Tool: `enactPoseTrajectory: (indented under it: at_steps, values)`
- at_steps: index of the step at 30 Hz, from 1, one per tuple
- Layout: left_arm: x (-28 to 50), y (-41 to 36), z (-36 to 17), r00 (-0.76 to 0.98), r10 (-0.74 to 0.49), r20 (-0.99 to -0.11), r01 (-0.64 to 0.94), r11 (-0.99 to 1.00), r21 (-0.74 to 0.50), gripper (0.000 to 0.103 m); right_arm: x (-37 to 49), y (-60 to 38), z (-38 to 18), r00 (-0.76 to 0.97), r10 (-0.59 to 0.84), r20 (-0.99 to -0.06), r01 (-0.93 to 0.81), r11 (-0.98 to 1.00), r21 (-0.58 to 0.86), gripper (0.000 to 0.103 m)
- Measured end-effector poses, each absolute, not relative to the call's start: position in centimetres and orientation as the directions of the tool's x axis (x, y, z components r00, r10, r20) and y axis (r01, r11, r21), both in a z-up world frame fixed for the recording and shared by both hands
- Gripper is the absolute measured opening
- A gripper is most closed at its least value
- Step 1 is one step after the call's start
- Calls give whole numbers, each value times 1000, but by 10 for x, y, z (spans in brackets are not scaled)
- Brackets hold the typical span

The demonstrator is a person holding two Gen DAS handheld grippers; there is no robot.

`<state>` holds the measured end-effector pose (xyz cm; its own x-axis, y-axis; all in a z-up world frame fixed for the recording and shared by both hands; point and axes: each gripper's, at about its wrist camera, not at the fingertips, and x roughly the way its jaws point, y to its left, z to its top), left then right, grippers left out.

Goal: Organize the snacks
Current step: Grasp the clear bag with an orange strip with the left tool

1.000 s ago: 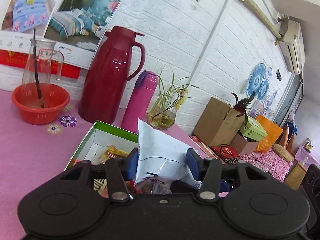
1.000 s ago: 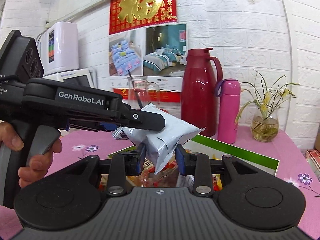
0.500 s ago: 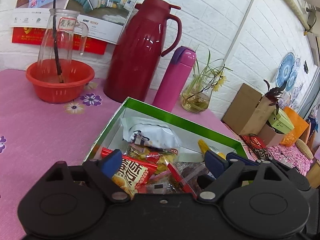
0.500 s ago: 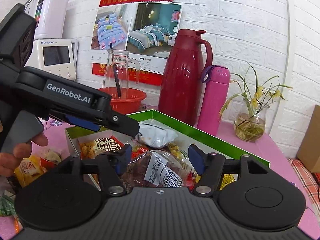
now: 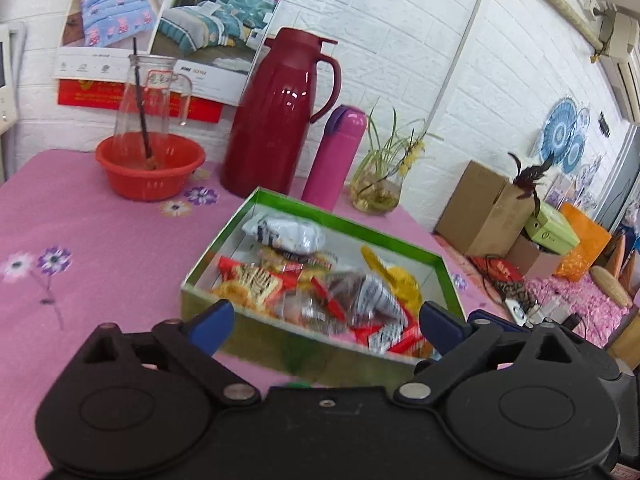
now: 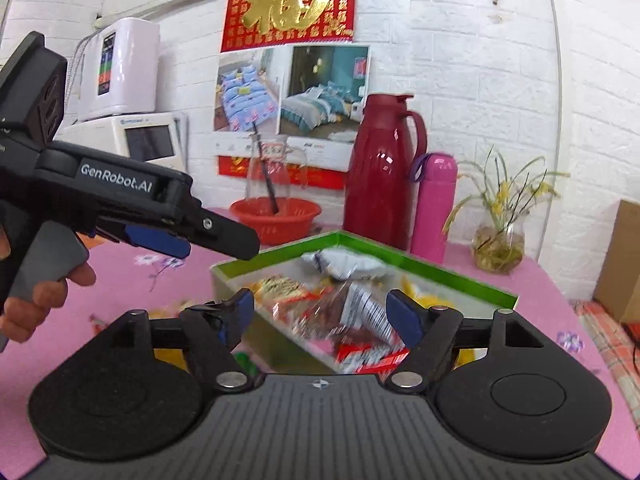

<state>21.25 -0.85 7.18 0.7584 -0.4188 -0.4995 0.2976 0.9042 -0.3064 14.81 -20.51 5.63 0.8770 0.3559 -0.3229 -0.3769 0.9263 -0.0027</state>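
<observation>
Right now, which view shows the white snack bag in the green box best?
The left wrist view: the white bag lies sharp and unblocked at the far end of the box. The right wrist view shows it too, but motion-blurred, with other snacks partly in front.

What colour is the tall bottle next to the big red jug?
The bottle is bright pink with a purple strap on top, clearest in the right wrist view.

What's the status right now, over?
Left gripper and right gripper open, empty. White snack bag lies in green box. Nothing in the way.
</observation>
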Motion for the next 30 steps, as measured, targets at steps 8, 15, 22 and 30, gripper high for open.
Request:
enactPoseTrajectory:
  at_steps: [8, 15, 22, 30]
  values:
    - [168, -12, 46, 681, -505, -531, 348, 861, -371, 103, 100, -200, 22, 800, 406, -442, -440, 898, 30, 103]
    - [185, -35, 24, 601, -514, -612, 401, 856, -326, 103, 87, -196, 8, 744, 444, -500, -448, 886, 121, 103]
    - [184, -39, 0, 509, -537, -673, 392, 841, -374, 76, 82, -198, 5, 731, 456, -507, -449, 882, 146, 103]
    - [172, -35, 7, 507, -579, -638, 408, 814, -415, 76, 87, -194, 4, 723, 461, -515, -466, 875, 129, 103]
